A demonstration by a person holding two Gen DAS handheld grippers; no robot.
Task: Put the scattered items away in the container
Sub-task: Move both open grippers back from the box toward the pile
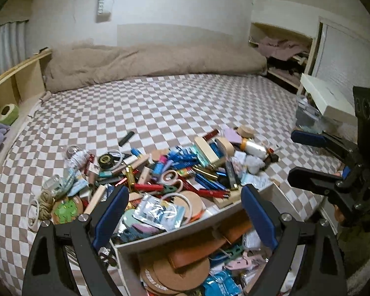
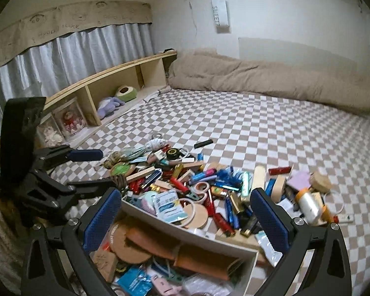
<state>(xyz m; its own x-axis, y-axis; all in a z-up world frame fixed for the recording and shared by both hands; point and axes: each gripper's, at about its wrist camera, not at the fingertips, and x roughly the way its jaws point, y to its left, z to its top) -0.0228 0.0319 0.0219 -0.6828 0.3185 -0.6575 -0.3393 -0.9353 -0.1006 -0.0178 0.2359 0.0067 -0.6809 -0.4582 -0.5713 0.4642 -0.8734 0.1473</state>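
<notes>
The white container (image 2: 185, 236), already part-filled, sits bottom centre, its far wall against the scattered pile (image 2: 209, 185) mid-frame. I hold both the left gripper (image 1: 185, 217) and right gripper (image 2: 185, 219) wide and empty. Between picks, I judge; next comes choosing one item. Checked bedsheet (image 2: 271, 128), beige duvet (image 2: 259, 79) behind.

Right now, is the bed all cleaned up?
No, a big pile of small items lies on the checkered bed beside the container.

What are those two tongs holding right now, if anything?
Nothing. Both the left tongs and the right tongs are open, above the box and pile.
</notes>
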